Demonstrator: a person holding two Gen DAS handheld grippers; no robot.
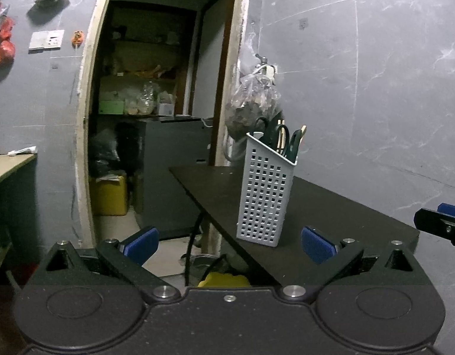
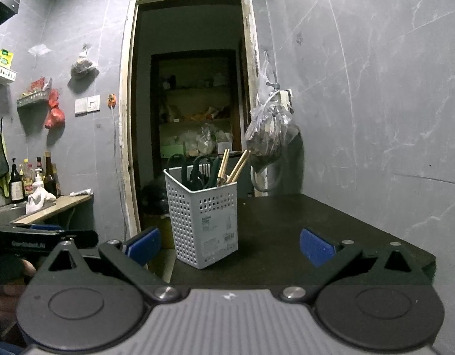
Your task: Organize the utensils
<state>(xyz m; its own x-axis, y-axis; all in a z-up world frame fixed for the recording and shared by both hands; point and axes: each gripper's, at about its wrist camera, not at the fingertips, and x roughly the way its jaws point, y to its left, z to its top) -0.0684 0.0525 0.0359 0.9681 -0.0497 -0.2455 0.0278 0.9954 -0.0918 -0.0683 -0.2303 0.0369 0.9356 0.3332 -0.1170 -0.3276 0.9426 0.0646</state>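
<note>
— Caddy first: where does it stand?
— Upright on the dark bench, near its left edge, with scissors and wooden chopsticks poking out of the top.
— And the grippers?
— Left gripper hovers just before the caddy, jaws spread, nothing held. Right gripper likewise, jaws released and empty. A plastic bag hangs on the wall behind the caddy.

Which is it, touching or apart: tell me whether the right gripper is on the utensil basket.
Apart. The right wrist view shows the right gripper open, both blue pads clear of the basket, with dark table visible between the right pad and the basket.
</note>
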